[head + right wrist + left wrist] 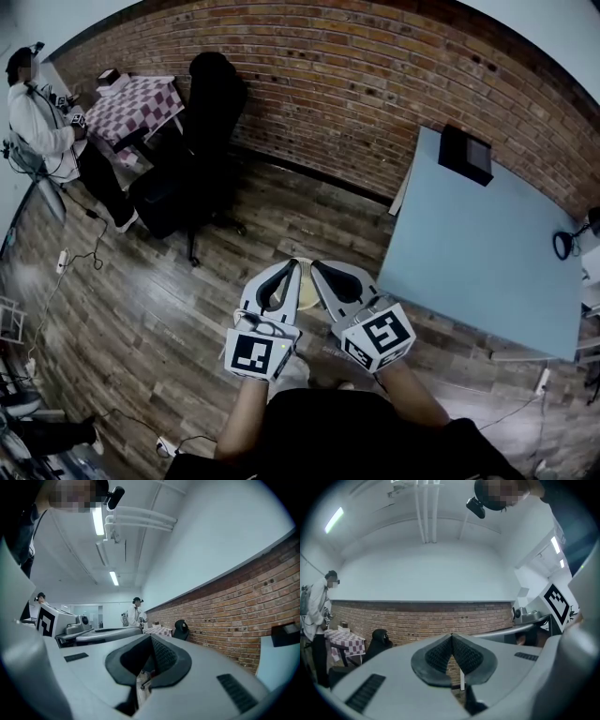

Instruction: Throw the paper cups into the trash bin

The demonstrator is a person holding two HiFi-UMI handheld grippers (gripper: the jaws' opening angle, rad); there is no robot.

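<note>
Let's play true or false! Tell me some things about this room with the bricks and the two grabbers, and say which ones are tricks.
1. A paper cup sits between the left gripper and the right gripper. True.
2. Both grippers are wide open. False: each one is shut, pinching the cup's thin edge.
3. A black box lies on the blue table. True.
4. The wall is made of green tiles. False: it is a red brick wall.
5. The checkered table stands right beside the blue table. False: the checkered table is far off at the other end of the wall, near a person.
</note>
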